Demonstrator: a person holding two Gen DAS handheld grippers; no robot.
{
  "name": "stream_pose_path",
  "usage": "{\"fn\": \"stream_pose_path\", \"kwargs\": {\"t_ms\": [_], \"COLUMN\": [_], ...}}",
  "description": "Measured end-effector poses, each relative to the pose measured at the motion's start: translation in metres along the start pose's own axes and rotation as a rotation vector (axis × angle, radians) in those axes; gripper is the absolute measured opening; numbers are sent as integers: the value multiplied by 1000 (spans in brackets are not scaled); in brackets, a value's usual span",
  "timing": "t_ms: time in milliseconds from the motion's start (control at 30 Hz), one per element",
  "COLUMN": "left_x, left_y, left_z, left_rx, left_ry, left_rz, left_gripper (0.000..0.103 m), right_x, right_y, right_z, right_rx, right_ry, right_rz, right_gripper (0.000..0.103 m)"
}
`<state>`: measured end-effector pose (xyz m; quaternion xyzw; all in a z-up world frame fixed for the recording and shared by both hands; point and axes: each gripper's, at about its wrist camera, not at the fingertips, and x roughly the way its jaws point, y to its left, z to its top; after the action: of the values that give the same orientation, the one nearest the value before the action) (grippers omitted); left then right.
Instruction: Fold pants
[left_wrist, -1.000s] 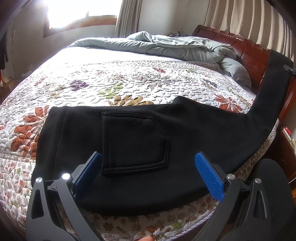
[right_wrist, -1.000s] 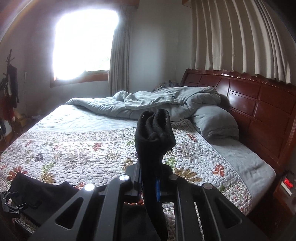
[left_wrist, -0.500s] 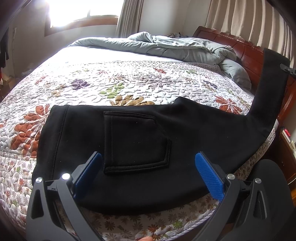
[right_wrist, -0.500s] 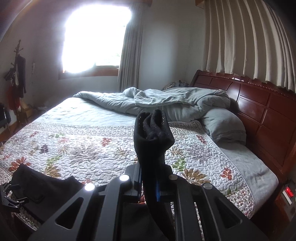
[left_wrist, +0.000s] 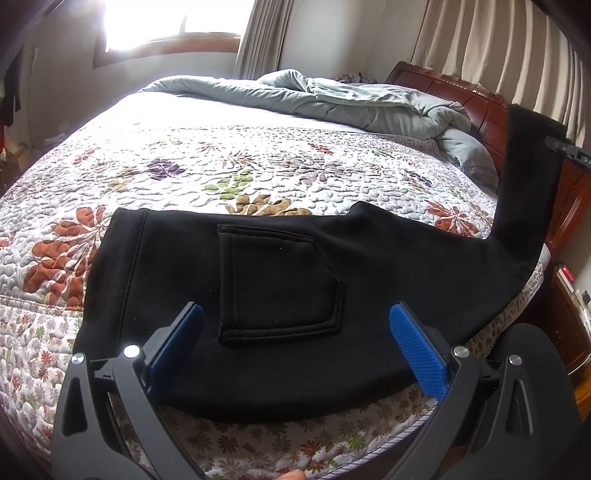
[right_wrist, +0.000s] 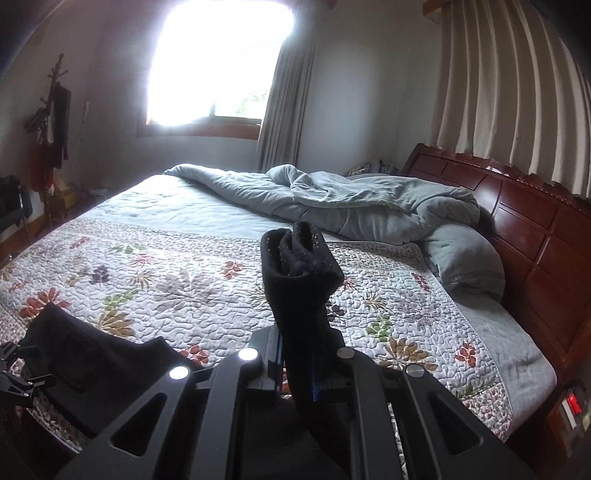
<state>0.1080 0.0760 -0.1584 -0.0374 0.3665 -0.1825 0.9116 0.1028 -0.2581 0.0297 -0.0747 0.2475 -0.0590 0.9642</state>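
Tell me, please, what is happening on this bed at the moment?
A person holding a gripper in each hand is folding black pants on the floral quilt. The right gripper is shut on the leg end, which is lifted off the bed. The waist and pocket part lies flat near the bed's edge. The left gripper hovers open over that part, gripping nothing.

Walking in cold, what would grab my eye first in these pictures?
Black pants lie across the near edge of a flowered quilt, back pocket up. The right gripper pinches their leg end, which stands up. The left gripper hovers open over the pocket; a crumpled grey duvet sits by the headboard.
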Motion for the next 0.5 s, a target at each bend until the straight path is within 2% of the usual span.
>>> {"fn": "stream_pose_path", "kwargs": {"t_ms": [500], "left_x": [-10], "left_y": [14], "left_z": [-1], "left_rx": [-39], "left_ry": [-17], "left_rz": [-14], "left_gripper": [100], "right_x": [24], "right_y": [55], "right_z": [-11], "right_rx": [-148], "right_ry": [70], "right_rz": [31], "right_gripper": [10]}}
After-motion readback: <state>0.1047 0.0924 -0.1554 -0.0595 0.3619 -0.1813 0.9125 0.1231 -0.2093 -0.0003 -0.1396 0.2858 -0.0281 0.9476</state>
